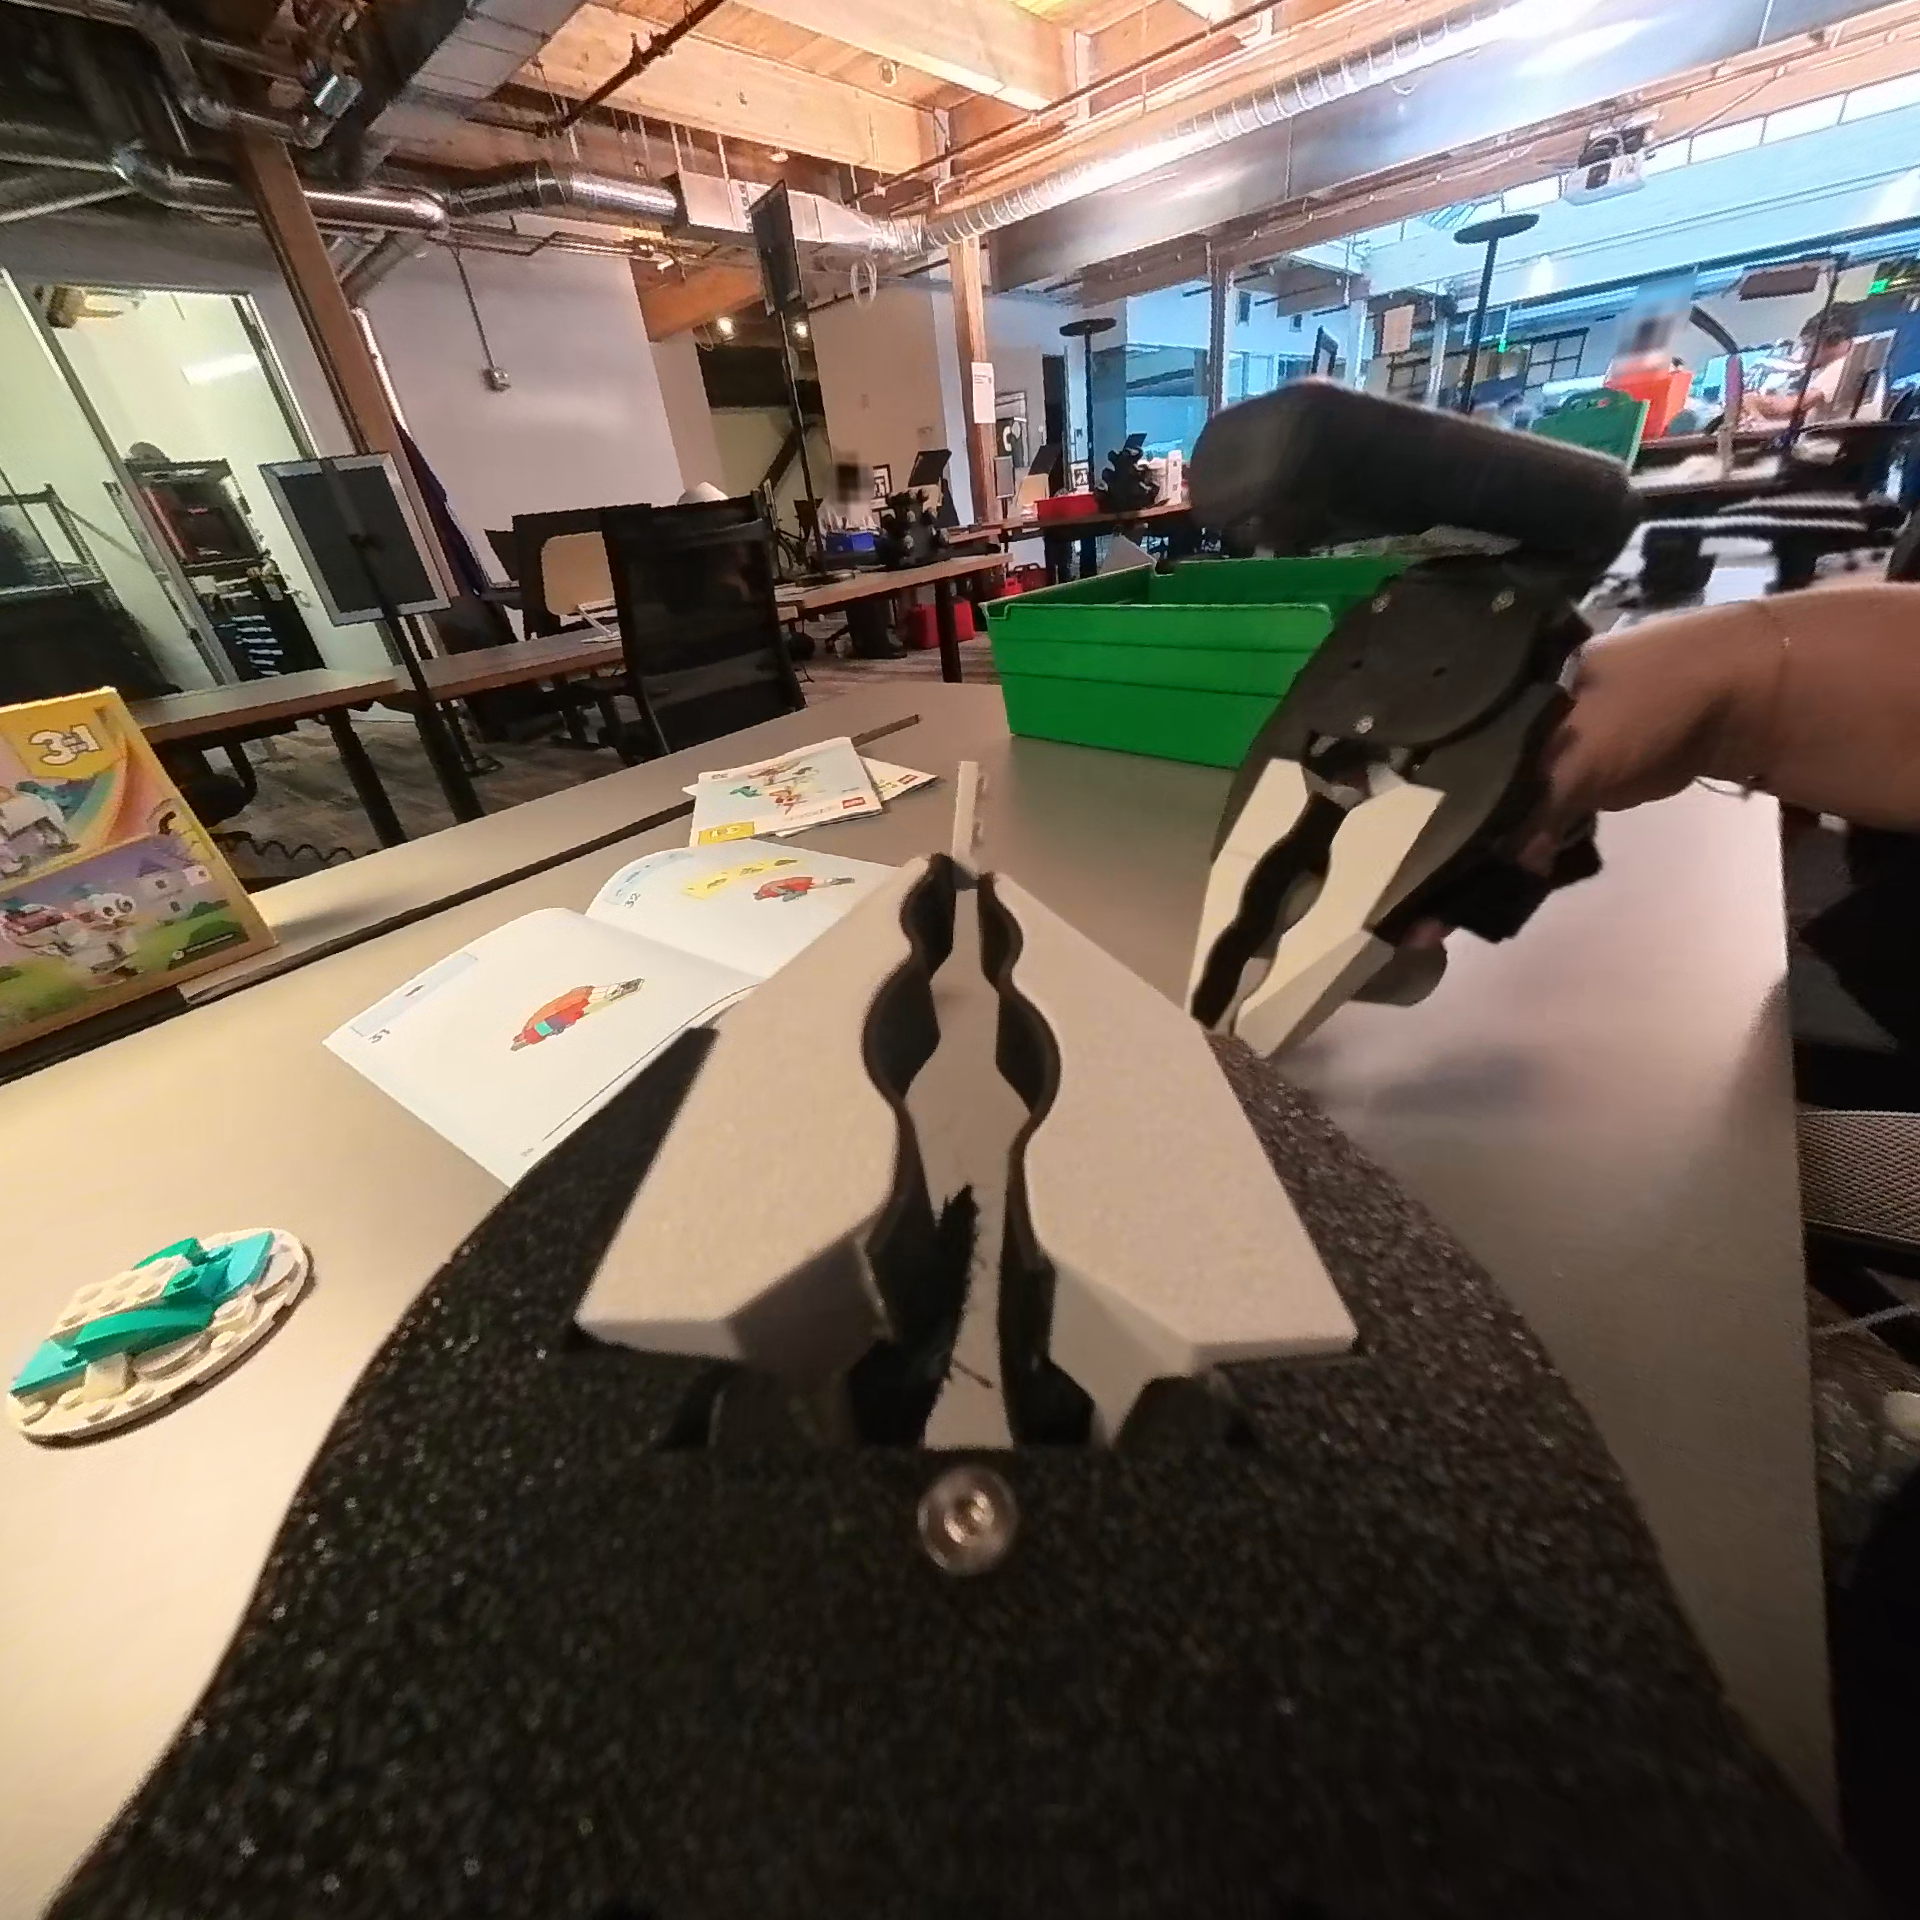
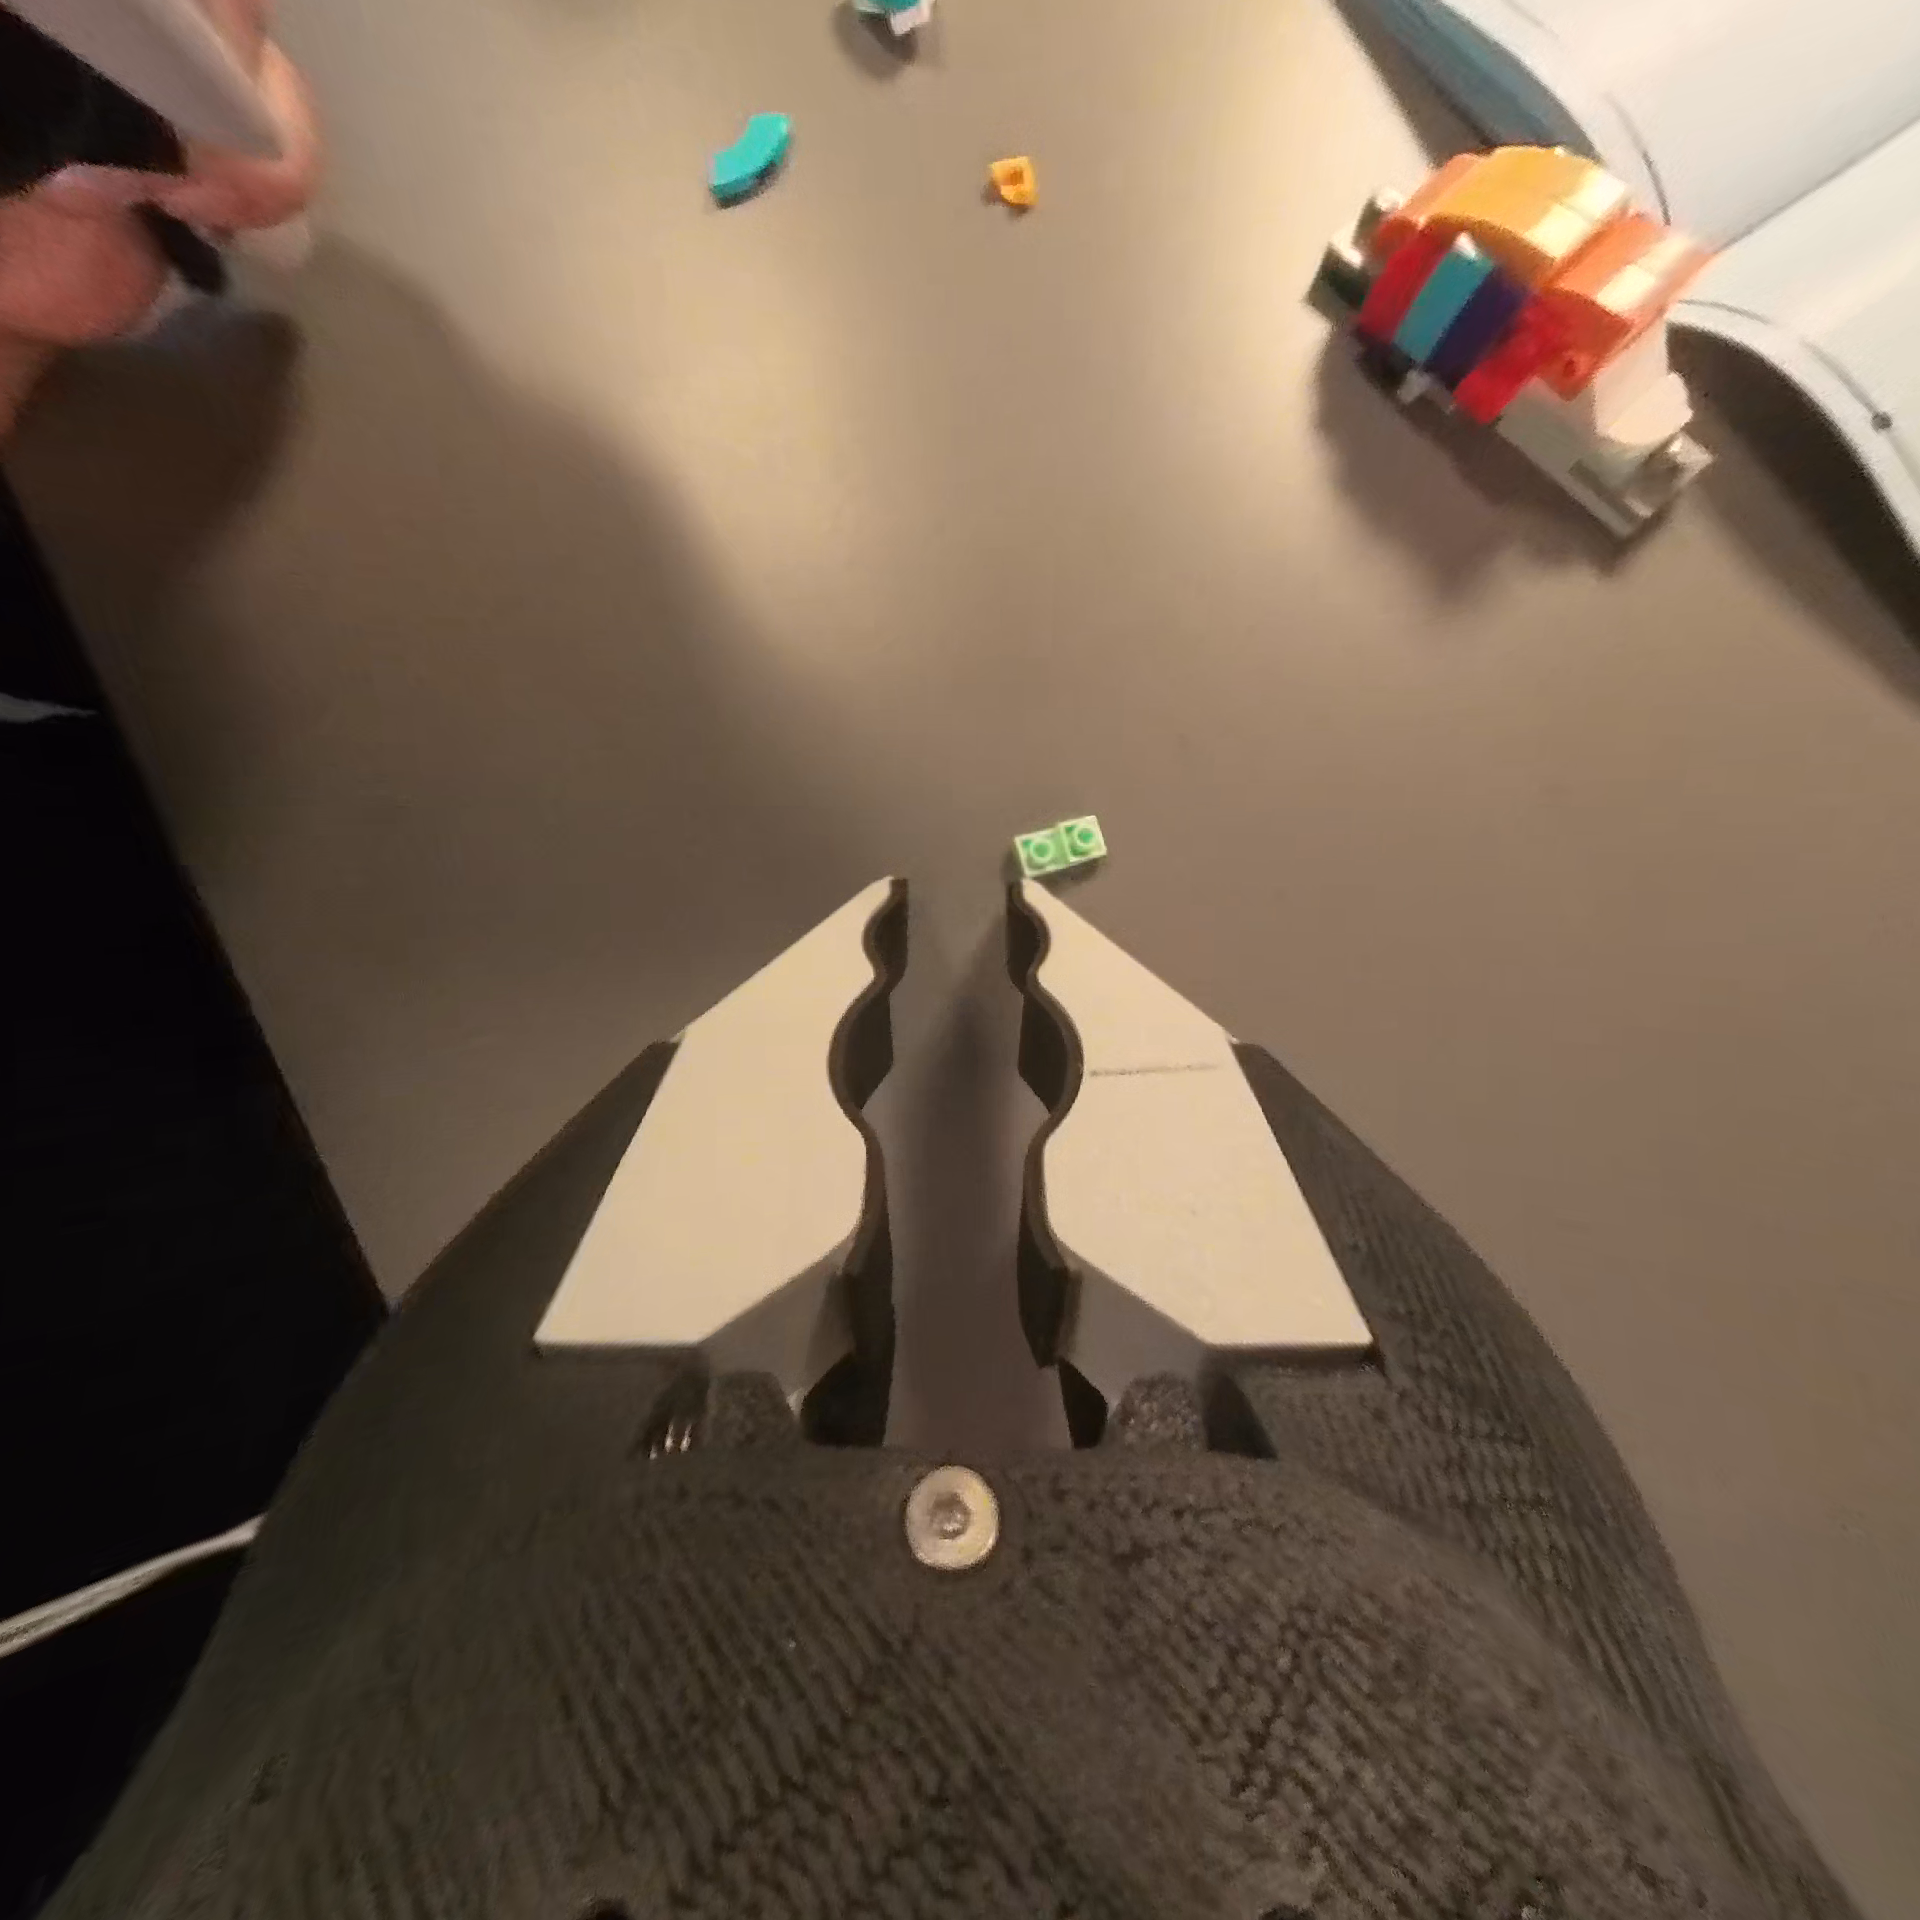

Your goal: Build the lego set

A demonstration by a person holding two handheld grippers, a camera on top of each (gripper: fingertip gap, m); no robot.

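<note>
My right gripper [image 2: 956, 894] is open and empty, tips low over the grey table [image 2: 623, 623]. A small green two-stud plate [image 2: 1060, 847] lies just past its right fingertip. In the left wrist view the right gripper [image 1: 1236, 1029] points down at the table. My left gripper [image 1: 963, 871] is raised and nearly closed, and a thin white piece [image 1: 969, 810] stands up from between its tips. A multicoloured brick build [image 2: 1507, 332] lies at the right by the open instruction booklet [image 1: 582, 1018]. A round white plate with teal pieces [image 1: 156, 1320] lies at the left.
A teal curved piece [image 2: 750, 156] and a small orange piece [image 2: 1013, 185] lie loose farther off. A green bin [image 1: 1143, 665] stands at the back, closed booklets [image 1: 800, 795] lie beside it, and the set's box [image 1: 94, 862] stands at the left. A hand [image 2: 104, 239] shows at top left. The tips of one gripper are about 15 cm away from the tips of the other.
</note>
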